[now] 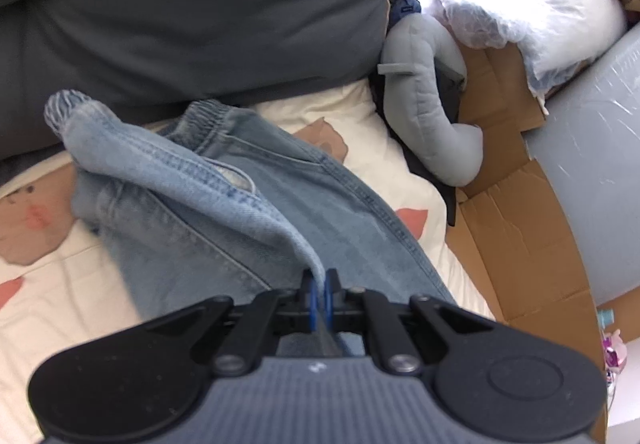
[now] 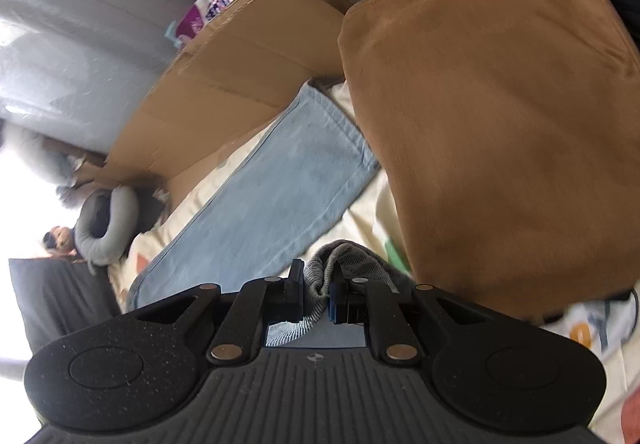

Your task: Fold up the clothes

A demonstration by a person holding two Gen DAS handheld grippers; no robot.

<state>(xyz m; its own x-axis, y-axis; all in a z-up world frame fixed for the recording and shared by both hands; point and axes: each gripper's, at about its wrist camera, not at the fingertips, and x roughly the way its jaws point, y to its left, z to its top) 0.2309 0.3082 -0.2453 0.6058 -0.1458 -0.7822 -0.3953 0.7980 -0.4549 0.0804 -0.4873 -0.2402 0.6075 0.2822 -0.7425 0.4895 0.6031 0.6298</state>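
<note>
A cream bedsheet (image 1: 72, 284) with brownish-pink printed shapes covers the bed, and on it lie light-blue jeans (image 1: 248, 212), elastic waistband toward a dark grey pillow (image 1: 200, 12). The left gripper (image 1: 320, 286) pinches a fold of denim between its blue pads; the right gripper (image 2: 316, 284) is clamped on a bunched denim edge, with 1 trouser leg (image 2: 272, 196) stretched flat beyond it. The lower part of the jeans is hidden behind both gripper bodies. A brown cushion (image 2: 492, 132), flattened cardboard (image 1: 516, 228) and a grey neck pillow (image 1: 428, 100) crowd the edges, all motion-blurred.
</note>
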